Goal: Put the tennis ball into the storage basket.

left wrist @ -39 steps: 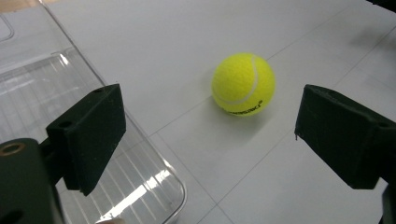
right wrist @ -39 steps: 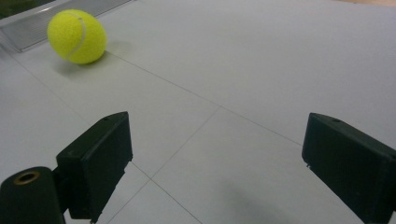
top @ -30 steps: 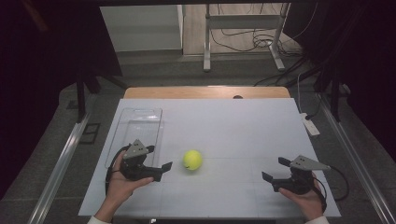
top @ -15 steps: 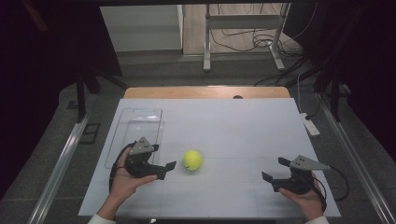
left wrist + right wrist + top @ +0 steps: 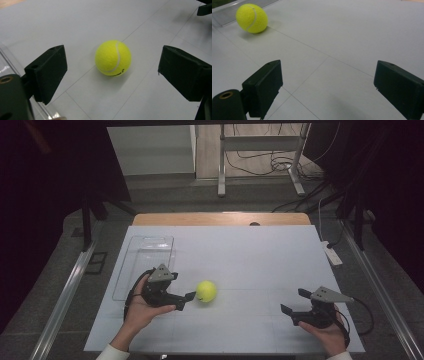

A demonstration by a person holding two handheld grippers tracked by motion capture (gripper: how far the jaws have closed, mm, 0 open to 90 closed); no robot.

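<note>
Plainly the work in hand is picking up the fuzzy yellow-green tennis ball, which rests on the white worktop a little left of its middle, free of everything around it. The left gripper lies low and nearly level in the person's left hand, aimed sideways at the ball so that the two black jaws can pass either side of it; that flat, side-on approach suits a round thing that would roll away from a push from above. From the left gripper view the ball sits ahead of the jaw tips and centred between them, with bare worktop showing on both sides, so nothing is touched or held yet. The jaws stand wide apart, comfortably wider than the ball.

A clear plastic rectangular tray lies along the worktop's left side, just behind the left gripper, and is probably where the ball is meant to go, though its contents are hard to read through the glare.

The right gripper waits near the worktop's front right corner, well apart from the ball, held low in the right hand. Its jaws too are spread wide with nothing between them but worktop, and the ball shows far off in the right gripper view.
</note>
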